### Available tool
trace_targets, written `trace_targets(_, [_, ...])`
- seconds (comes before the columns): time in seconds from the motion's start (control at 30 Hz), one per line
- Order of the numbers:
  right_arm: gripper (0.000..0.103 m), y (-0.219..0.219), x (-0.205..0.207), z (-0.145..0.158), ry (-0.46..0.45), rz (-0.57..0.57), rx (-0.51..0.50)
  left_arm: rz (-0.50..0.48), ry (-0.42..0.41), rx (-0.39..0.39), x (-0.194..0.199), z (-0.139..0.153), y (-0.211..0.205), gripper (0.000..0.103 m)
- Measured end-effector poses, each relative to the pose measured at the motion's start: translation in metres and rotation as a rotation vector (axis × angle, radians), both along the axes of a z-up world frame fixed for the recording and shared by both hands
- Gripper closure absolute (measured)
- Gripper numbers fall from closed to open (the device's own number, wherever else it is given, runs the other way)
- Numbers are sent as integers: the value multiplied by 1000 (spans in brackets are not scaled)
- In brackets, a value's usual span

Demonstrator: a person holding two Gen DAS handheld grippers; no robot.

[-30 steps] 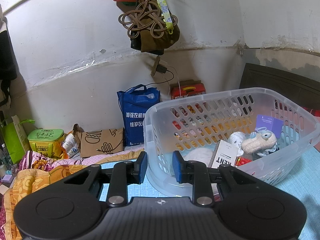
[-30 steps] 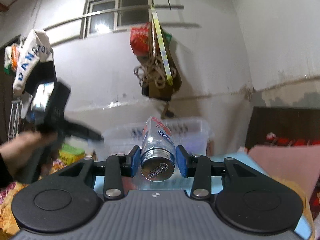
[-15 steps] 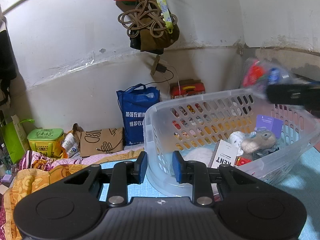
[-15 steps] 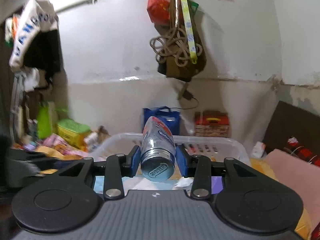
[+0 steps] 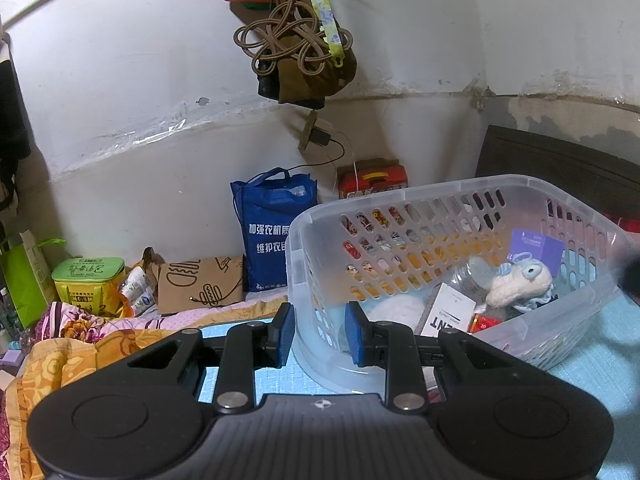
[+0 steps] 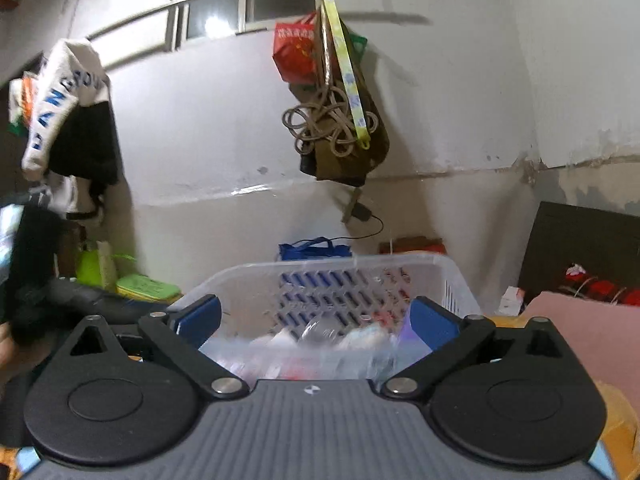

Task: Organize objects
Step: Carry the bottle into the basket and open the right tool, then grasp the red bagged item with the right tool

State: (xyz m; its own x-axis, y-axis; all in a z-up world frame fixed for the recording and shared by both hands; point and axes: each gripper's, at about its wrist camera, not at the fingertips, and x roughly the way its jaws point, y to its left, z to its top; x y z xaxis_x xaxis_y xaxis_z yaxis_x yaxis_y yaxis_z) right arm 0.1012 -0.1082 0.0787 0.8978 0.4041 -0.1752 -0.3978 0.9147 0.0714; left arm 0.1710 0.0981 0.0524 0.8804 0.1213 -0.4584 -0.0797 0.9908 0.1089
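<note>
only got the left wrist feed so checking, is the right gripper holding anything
observer: no, the right gripper is wide open, with nothing between its pads.
operator: where is it pointing
observer: into the basket, from its near side.
operator: see a bottle from there
observer: yes, a clear bottle, blurred, sits among the things in the basket, just ahead of the open gripper.
</note>
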Motion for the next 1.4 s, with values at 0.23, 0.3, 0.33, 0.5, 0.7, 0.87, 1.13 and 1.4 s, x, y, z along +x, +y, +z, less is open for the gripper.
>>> trace_targets(0.23, [0,20,-1,-48,126,46,-59,3,1,5,-1,0,-2,72])
trace_targets(0.3, [0,31,9,-59,201,67,-74,3,0,5,-2,0,-1,72])
trace_targets(0.33, [0,38,15,-64,232,79,-87,3,0,4,-2,0,-1,72])
trace_targets(0.5, [0,62,33,-72,290,110,-125,3,0,4,-3,-1,-1,72])
trace_targets(0.7, [10,80,48,-82,342,106,-147,2,-1,5,-3,-1,-2,72])
trace_targets(0.87, [23,85,53,-86,379,103,-132,1,-1,6,-3,-1,-2,72])
trace_targets(1.13, [57,86,49,-89,393,100,-144,1,-1,7,-4,-1,-2,72])
trace_targets(1.4, [58,74,28,-82,252,71,-128,3,1,-3,-4,1,-2,72])
